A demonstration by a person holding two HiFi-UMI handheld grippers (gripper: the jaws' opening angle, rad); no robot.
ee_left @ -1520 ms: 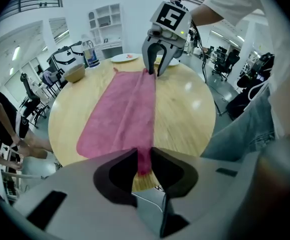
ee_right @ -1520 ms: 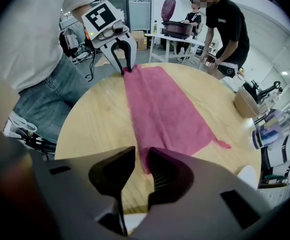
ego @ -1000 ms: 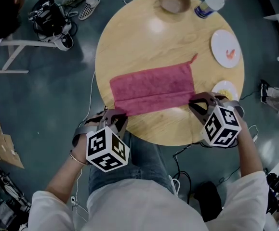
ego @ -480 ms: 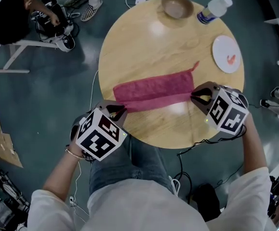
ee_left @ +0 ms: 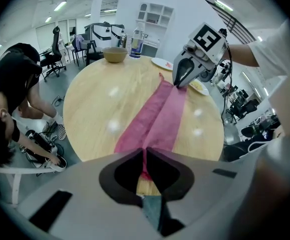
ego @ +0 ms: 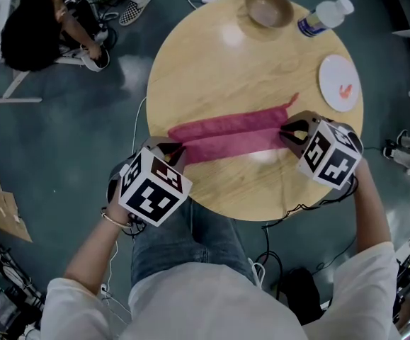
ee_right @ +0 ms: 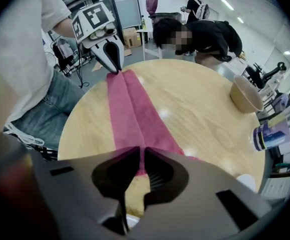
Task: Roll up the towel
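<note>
Across the table's (ego: 219, 55) near half, the red towel (ego: 229, 134) lies as 1 narrow folded strip. Jaws of the left gripper (ego: 177, 149) are closed on the end by the table's left rim; jaws of the right gripper (ego: 285, 132) are closed on the end by the table's right rim.

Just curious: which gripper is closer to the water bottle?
Right. The right gripper grips the towel end nearer the bottle; the left gripper grips the opposite end, farther off.
</note>
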